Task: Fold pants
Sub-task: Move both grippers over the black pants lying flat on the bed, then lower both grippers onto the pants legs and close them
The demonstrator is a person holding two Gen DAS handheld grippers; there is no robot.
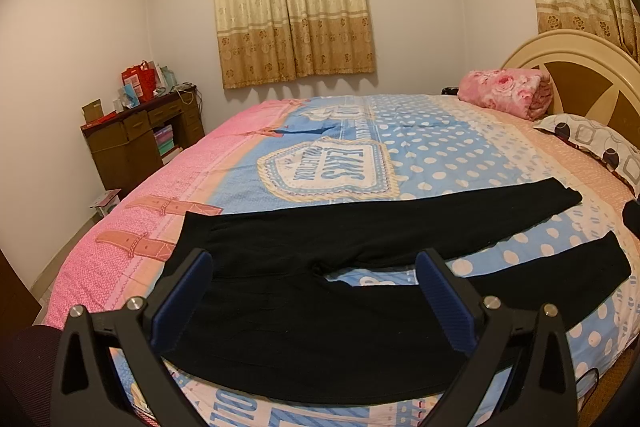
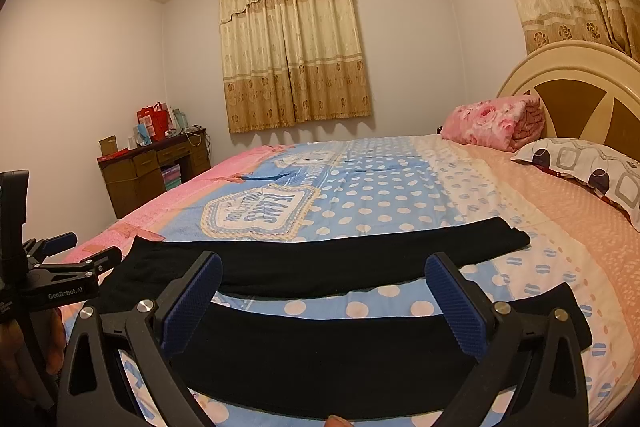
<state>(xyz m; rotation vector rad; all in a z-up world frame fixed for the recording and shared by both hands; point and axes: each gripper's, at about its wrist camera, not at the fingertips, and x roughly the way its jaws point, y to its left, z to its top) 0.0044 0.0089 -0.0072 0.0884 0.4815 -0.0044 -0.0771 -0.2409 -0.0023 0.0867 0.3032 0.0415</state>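
The black pants [image 1: 304, 251] lie spread flat on the bed [image 1: 420, 147], across its near part, on the sheet with blue dots and pink stripes. The waist is at the foot side of the bed and the two legs run toward the headboard [image 1: 580, 75]. The legs are apart from each other, with a strip of sheet between them; the far leg ends a little before the pillow [image 1: 592, 143], the near leg ends close to the bed edge.

The left gripper [image 1: 316, 283] hangs above the pants, over the place where the legs part. Its blue pads [image 1: 444, 303] stand wide from each other and nothing is between them. I cannot tell if the tips touch the cloth.

The right gripper [image 2: 324, 291] hangs above the near leg, further toward the headboard than the left one. Its fingers are also wide apart and empty. In the right wrist view the left gripper [image 2: 60, 251] shows from the side, near the waist of the pants [image 2: 360, 343], with part of a hand [image 2: 24, 347] below it.

A rolled pink blanket [image 1: 504, 95] lies on the bed just in front of the headboard, beyond the pillow. At the foot side of the bed, against the far wall, stands a brown desk [image 1: 140, 135] with red bags on it. Curtains [image 1: 292, 3] hang on the wall beyond the bed.
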